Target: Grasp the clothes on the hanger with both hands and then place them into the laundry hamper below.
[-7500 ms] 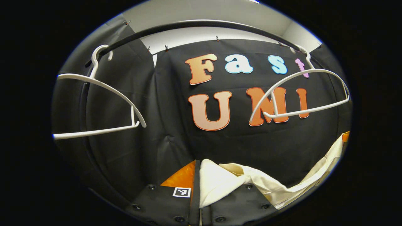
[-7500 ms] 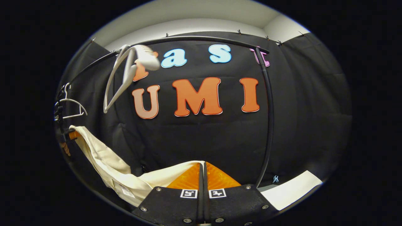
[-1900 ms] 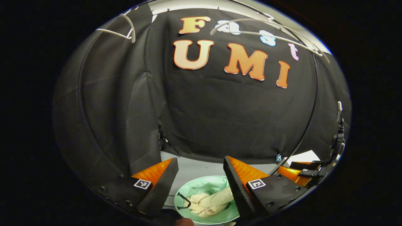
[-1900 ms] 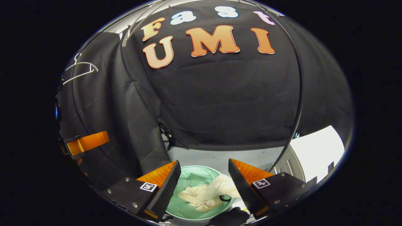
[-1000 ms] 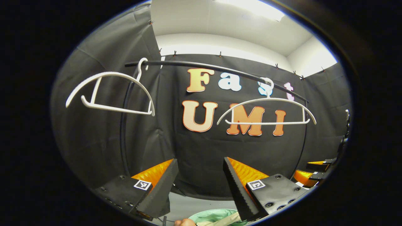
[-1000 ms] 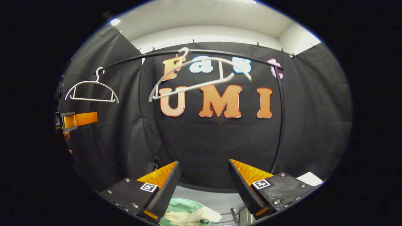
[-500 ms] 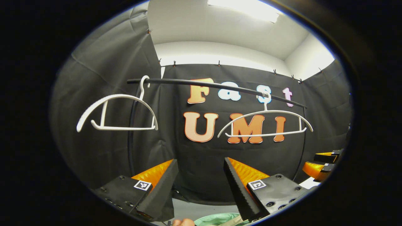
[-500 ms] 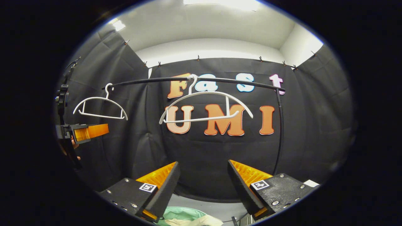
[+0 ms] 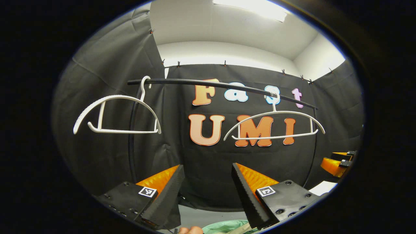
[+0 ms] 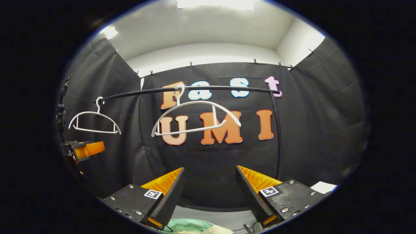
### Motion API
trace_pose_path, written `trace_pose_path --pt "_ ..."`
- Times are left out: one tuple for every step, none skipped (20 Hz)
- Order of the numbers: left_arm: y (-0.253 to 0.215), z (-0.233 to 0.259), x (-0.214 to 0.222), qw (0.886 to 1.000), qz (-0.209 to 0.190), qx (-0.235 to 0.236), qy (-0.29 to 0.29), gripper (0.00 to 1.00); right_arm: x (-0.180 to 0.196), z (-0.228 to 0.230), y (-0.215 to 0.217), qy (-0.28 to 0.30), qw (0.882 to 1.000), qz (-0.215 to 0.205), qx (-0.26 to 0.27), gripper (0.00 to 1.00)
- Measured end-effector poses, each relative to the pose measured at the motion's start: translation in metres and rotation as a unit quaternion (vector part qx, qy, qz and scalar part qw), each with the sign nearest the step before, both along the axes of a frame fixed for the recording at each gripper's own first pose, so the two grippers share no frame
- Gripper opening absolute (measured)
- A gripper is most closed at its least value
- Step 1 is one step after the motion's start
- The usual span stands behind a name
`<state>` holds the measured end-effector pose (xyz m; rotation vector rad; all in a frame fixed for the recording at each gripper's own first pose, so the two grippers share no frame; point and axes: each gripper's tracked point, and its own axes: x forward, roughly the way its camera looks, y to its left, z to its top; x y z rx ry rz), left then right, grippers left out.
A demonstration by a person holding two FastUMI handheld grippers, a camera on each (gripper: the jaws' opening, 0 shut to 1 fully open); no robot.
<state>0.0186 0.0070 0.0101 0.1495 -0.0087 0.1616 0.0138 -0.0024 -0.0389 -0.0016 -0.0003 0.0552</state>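
Now both grippers are released and hold nothing. In the left gripper view the left gripper [image 9: 206, 191] has its two fingers [image 9: 169, 191] spread wide, with only air and the black cloth wall [image 9: 214, 162] between them. In the right gripper view the right gripper [image 10: 209, 195] is spread the same way, also with nothing between its fingers [image 10: 250, 191].

Under the fingertips, at the bottom edge of each view, the green hamper [image 10: 185, 225] shows only its rim. Cream clothes [image 10: 211, 230] lie inside it, and a small part of them also shows over the hamper [image 9: 224, 226] rim in the left gripper view, as clothes [image 9: 239, 229]. A fingertip of a hand [image 9: 190, 230] is at the bottom edge there, just beside the hamper.

Higher up, a black rail [image 9: 208, 84] crosses in front of the wall, and a black post [image 10: 278, 136] goes down from its right end. Two white hangers hang on the rail, well apart: the left hanger [image 9: 115, 113] near the left end and the right hanger [image 9: 274, 125] near the right end. Both are bare. The space between the hangers, and from the rail down to the hamper, is open.

Each gripper also appears at the side edge of the other view, well apart from it.
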Motion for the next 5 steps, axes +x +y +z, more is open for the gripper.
trace_pose_path --pt "-0.0012 -0.0007 -0.0001 1.0 -0.001 0.001 0.001 0.93 0.0007 0.0005 -0.0045 -0.002 1.0 -0.006 0.0 1.0" --pt "-0.0024 -0.0011 0.0013 1.0 -0.001 0.001 0.001 0.93 0.0004 0.002 -0.0078 -0.004 1.0 -0.01 -0.002 1.0" --pt "-0.0032 -0.001 0.0012 1.0 -0.002 0.002 0.001 0.96 -0.0002 0.003 -0.0101 -0.006 1.0 -0.013 -0.003 1.0" --pt "-0.0038 -0.0005 0.0012 1.0 -0.001 0.003 0.0 0.93 -0.0008 0.0036 -0.0108 -0.007 1.0 -0.015 -0.004 1.0" --pt "-0.0044 -0.0006 0.0012 1.0 -0.001 0.006 0.0 0.93 -0.0021 0.0025 -0.0122 -0.007 1.0 -0.017 -0.005 1.0"
